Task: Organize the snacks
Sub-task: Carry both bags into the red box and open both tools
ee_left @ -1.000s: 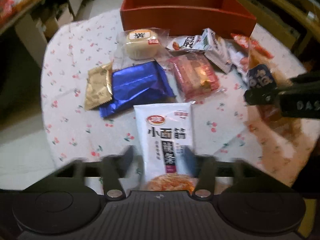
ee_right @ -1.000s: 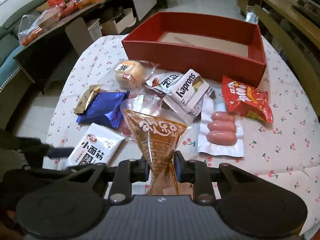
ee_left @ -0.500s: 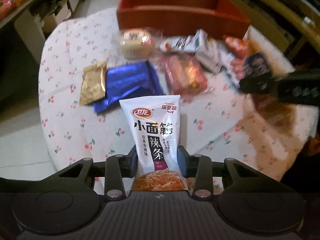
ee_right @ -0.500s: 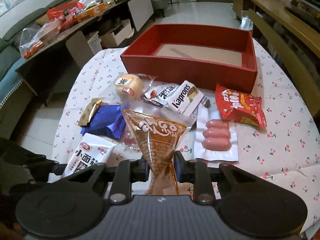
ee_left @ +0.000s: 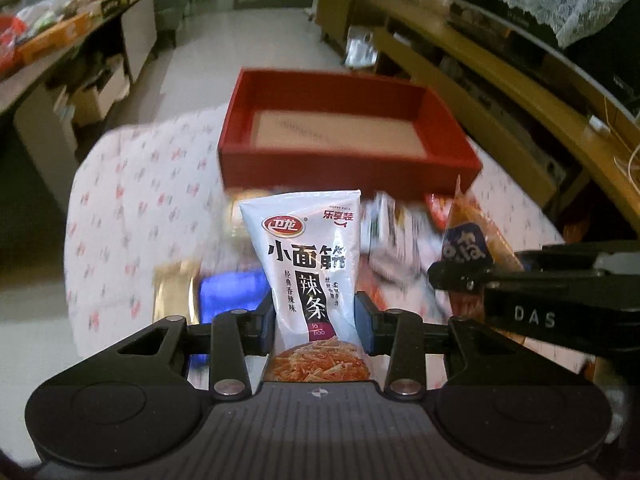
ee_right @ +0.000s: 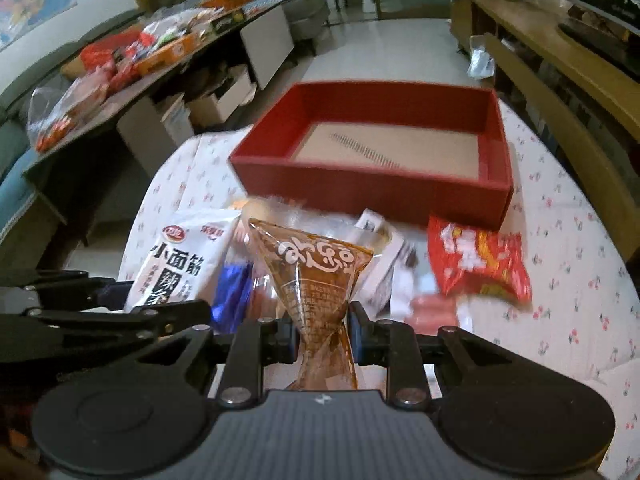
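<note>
My left gripper [ee_left: 315, 322] is shut on a white spicy-strip packet [ee_left: 308, 264] and holds it upright above the table; the packet also shows in the right wrist view [ee_right: 182, 262]. My right gripper [ee_right: 323, 338] is shut on a brown triangular snack bag [ee_right: 316, 276], lifted too; that bag shows at the right of the left wrist view [ee_left: 474, 236]. The empty red box [ee_left: 344, 160] [ee_right: 372, 188] stands beyond both, on the floral tablecloth.
Loose snacks lie before the box: a red chip bag [ee_right: 478, 264], a blue packet [ee_left: 232, 292], a gold packet [ee_left: 174, 288], sausages [ee_right: 430, 306] and white wrappers, all blurred. A cluttered side table [ee_right: 120, 60] stands left, a wooden bench [ee_right: 560, 92] right.
Both grippers have risen and tilted forward with their packets. The red box now shows its inside and sits closer to centre; the table snacks have dropped lower in view.
</note>
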A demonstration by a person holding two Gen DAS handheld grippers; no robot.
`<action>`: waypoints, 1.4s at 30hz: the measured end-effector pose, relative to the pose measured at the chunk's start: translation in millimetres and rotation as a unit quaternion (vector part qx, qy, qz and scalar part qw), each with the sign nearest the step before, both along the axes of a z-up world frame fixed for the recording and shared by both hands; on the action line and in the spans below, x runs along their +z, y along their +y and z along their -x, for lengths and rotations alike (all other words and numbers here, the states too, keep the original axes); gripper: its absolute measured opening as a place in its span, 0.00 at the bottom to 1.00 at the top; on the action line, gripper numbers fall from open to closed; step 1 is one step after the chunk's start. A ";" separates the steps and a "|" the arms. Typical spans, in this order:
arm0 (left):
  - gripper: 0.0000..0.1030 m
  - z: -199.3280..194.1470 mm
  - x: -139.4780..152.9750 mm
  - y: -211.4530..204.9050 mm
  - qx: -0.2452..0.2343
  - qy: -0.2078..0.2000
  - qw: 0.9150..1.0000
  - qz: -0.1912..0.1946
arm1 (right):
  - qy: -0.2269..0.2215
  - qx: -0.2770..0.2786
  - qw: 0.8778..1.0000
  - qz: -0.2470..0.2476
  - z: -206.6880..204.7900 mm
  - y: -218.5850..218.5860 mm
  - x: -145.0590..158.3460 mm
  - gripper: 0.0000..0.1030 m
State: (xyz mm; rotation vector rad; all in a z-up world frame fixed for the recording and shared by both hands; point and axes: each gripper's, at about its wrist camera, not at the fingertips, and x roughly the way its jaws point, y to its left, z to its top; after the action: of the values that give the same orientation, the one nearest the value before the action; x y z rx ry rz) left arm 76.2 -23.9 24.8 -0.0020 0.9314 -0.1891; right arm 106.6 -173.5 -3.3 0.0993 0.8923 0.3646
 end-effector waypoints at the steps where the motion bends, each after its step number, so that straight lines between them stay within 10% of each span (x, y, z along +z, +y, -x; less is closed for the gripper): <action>1: 0.46 -8.7 1.8 -2.1 -0.002 -0.005 1.000 0.001 | -0.002 -0.004 1.000 -0.003 -5.9 -1.1 2.2 0.32; 25: 0.46 -168.0 -4.3 -25.6 0.017 -0.034 0.999 0.003 | -0.029 -0.091 0.995 -0.003 -179.3 -11.4 8.3 0.32; 42: 0.39 -195.0 -38.9 -24.5 0.040 0.005 0.999 -0.014 | -0.002 -0.078 0.996 0.041 -215.6 4.0 -36.5 0.33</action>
State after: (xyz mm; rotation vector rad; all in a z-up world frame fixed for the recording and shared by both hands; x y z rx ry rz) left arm 271.2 -48.4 -14.1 -0.0143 0.9417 -0.1024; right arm 322.3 -169.5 -39.8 0.0918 0.8875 0.1835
